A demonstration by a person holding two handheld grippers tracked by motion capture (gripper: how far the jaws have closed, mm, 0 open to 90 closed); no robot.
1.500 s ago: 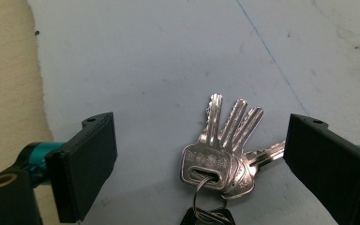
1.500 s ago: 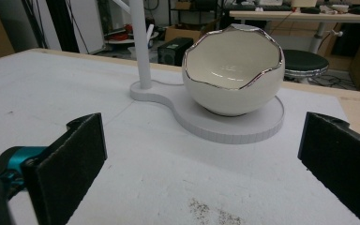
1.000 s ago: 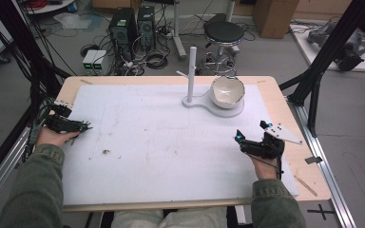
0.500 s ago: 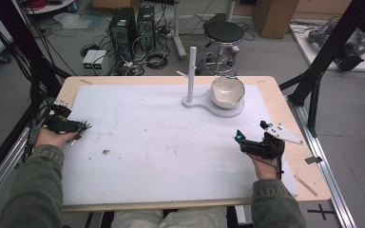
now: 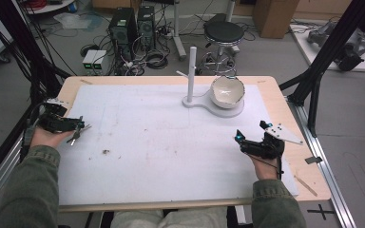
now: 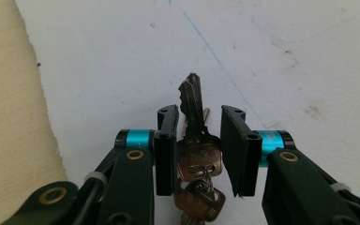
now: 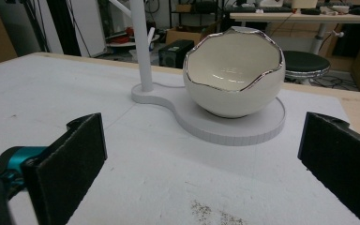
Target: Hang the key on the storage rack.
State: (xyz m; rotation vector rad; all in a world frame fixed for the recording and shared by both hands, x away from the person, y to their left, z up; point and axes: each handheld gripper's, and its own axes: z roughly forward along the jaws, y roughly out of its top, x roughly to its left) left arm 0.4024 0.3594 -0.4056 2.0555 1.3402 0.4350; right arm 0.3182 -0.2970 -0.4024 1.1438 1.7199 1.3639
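- High view: one wooden bench under one white mat. One white stand sits at the far middle, made of a thin upright post with a side peg and a flat round base. One egg-shaped bowl with a jagged rim rests on that base. The left gripper lies far to the stand's left, near the mat's edge, with a bunch of keys at its tip. The right gripper rests on the near side of the stand, a little to its right.
- Left gripper view: two black fingers stand a little apart with the keys between them, and the left one touches the bunch. Whether the right one presses is unclear. At least two brassy metal keys show, one with its toothed blade pointing away over the mat.
- Right gripper view: two black, matte, flat-padded fingers stand wide apart, nothing between them. The bowl is glossy cream with a silvery, cracked-shell rim, and it sits on the stand's disc to the right of the post.
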